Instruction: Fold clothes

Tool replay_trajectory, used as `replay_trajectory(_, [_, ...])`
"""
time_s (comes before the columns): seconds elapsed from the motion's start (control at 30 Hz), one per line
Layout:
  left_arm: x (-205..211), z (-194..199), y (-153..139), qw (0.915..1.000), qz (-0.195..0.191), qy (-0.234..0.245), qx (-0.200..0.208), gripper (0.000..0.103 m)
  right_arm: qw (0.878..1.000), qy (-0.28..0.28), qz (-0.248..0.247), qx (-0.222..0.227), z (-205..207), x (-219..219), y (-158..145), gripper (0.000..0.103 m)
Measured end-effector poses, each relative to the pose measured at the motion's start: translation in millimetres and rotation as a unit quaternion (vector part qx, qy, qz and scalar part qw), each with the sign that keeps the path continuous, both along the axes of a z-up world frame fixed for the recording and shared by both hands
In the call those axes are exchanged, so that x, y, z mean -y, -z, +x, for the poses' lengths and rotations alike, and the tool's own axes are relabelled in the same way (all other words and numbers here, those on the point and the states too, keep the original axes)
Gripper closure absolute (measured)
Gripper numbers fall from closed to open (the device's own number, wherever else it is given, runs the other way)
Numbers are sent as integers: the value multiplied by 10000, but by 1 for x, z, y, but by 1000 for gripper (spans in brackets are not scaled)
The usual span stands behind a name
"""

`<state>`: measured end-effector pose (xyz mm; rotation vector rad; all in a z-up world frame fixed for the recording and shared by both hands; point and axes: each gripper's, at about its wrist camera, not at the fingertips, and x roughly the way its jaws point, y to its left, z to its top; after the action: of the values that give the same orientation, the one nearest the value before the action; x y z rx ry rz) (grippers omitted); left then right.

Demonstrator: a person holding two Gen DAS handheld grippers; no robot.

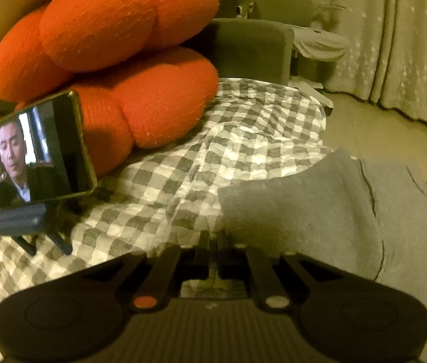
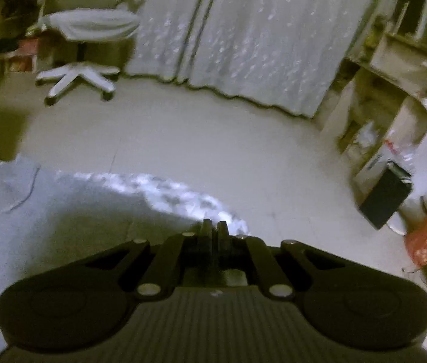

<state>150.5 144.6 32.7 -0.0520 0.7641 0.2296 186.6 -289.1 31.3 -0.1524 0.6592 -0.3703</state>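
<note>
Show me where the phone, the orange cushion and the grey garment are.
phone (image 1: 32, 151), left wrist view, middle of its lit screen.
orange cushion (image 1: 122, 30), left wrist view, upper lobe of the knit surface.
grey garment (image 1: 304, 208), left wrist view, flat fabric just beyond the fingers.

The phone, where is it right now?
Left wrist view, far left: the phone stands on a small stand on the checkered bedspread, against the orange cushion.

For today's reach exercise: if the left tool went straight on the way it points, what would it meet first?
Probably the grey garment right at the left tool's closed tips, then the checked bedcover; depth is unclear.
</note>
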Motion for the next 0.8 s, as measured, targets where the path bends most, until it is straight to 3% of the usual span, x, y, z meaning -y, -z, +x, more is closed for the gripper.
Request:
replay_trajectory(0.1, [-4,-3,-1,10000,-9,-70,-2,98,9962,559,510,433,-12,28,-15,100])
replay_trajectory(0.17, [-8,-4,-1,9999,-7,-125,-16,98,9903,797,993,557,-20,51,-26,88])
replay_trajectory(0.37, [-19,-4,-5,9989,-309,-351,10,98,9777,785,1947,36,-40,102,-28,86])
replay_trajectory(0.43, [-18,-5,-5,9989,-297,-351,10,98,9707,639,2307,-205,-44,110,-24,77])
replay_trajectory(0.47, [-17,-5,-5,9989,-302,-352,6,98,9654,653,2511,-250,-50,117,-22,70])
replay_trajectory(0.5, [-17,-6,-5,9989,-306,-348,2,98,9596,672,2716,-290,-56,124,-20,56])
replay_trajectory(0.53, [-17,-6,-5,9990,-301,-343,1,98,9532,687,2929,-292,-62,125,-20,50])
replay_trajectory(0.63, [-16,-6,-6,9989,-319,-345,-6,98,9268,831,3644,-365,-82,141,-12,50])
replay_trajectory(0.8, [-15,-8,-7,9988,-370,-325,5,98,8909,1221,4374,-97,-118,159,-12,50])
